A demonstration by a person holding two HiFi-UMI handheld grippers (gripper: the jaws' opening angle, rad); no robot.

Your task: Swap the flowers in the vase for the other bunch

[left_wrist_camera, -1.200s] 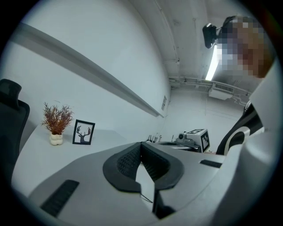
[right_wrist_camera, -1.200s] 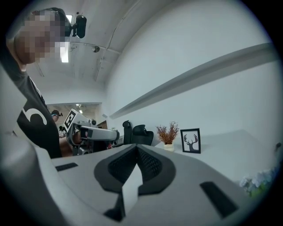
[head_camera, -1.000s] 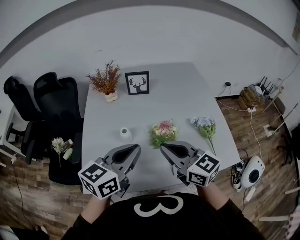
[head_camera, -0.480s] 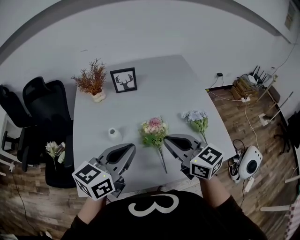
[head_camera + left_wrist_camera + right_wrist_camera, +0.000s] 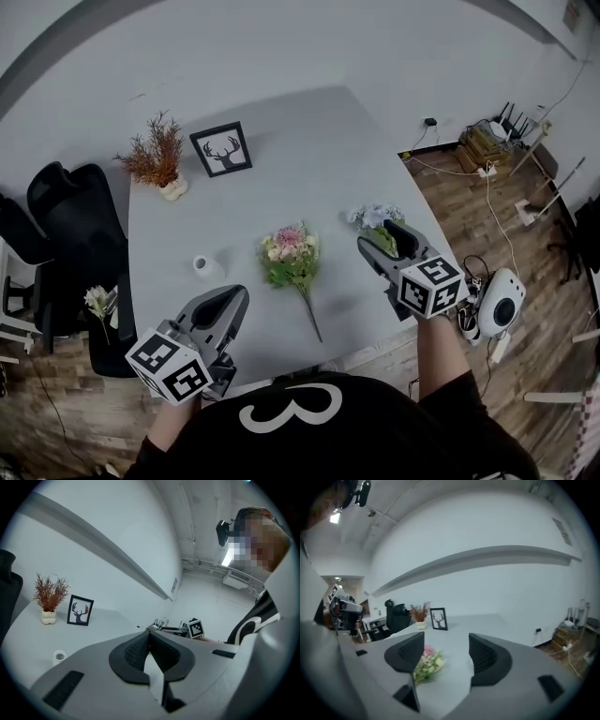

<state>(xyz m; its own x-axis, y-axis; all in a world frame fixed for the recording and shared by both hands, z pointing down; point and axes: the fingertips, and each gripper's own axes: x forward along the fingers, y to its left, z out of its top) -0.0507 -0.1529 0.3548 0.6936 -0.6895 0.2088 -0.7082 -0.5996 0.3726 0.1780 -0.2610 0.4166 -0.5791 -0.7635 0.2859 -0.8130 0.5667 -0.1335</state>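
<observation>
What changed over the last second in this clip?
The right gripper swung from the pink-and-green flower bunch across to the pale blue flower bunch. Its jaws have just been opening and grip nothing. The left gripper stayed shut; both bunches and the small white vase are unmoved.

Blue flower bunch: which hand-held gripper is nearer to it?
Right. The right hand-held gripper is at the blue flower bunch; its jaws have just been opening with nothing between them. The left hand-held gripper sits beyond the pink bunch.
</observation>
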